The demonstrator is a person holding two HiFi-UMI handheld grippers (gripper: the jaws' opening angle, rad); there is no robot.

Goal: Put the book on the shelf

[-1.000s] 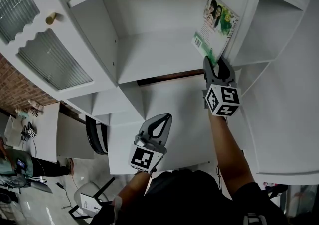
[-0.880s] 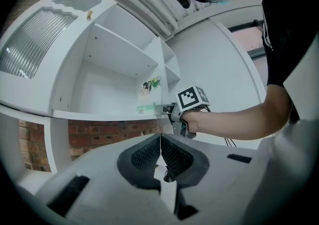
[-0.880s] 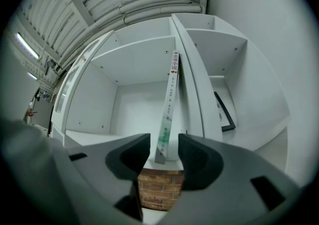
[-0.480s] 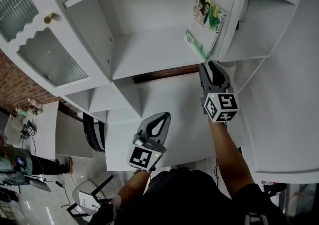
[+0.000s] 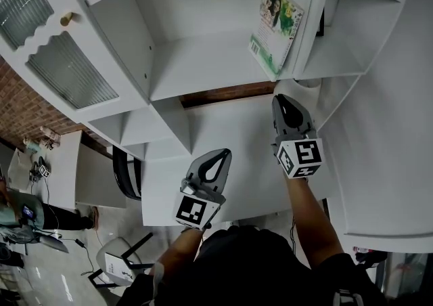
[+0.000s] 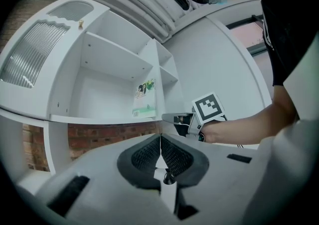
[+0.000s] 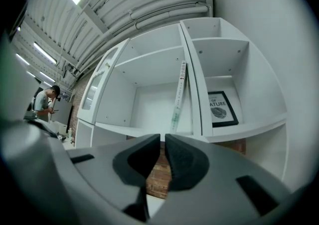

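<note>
Standing item: book point(image 5: 276, 32), green cover with a photograph, on the white shelf point(image 5: 203, 61), at the right end of the wide open compartment.

- Position: the lower edge rests on the shelf board. The top leans right against the upright divider point(image 5: 308, 20).
- Long axis: upright, tilted a little off vertical. The right gripper view shows it edge-on as a thin slanted strip point(image 7: 178, 97).
- Neighbour: a framed picture point(image 7: 218, 107) stands in the next compartment, beyond the divider.

Right gripper point(image 5: 283, 100): fingers pressed together, having just been closing, with nothing between them. It sits apart from the book, over the tabletop point(image 5: 230, 135) below the shelf edge. The book lies ahead of and above these fingers, almost in line with them. This is the nearer hand.

Left gripper point(image 5: 222, 154): fingers pressed together, empty. It is lower and to the left, well apart from the book, which lies ahead and to its right.

Judgement: placement looks complete, as the book bears on shelf and divider alone. Any further move, such as squaring it upright, would fall to the right hand, reaching forward and up.
</note>
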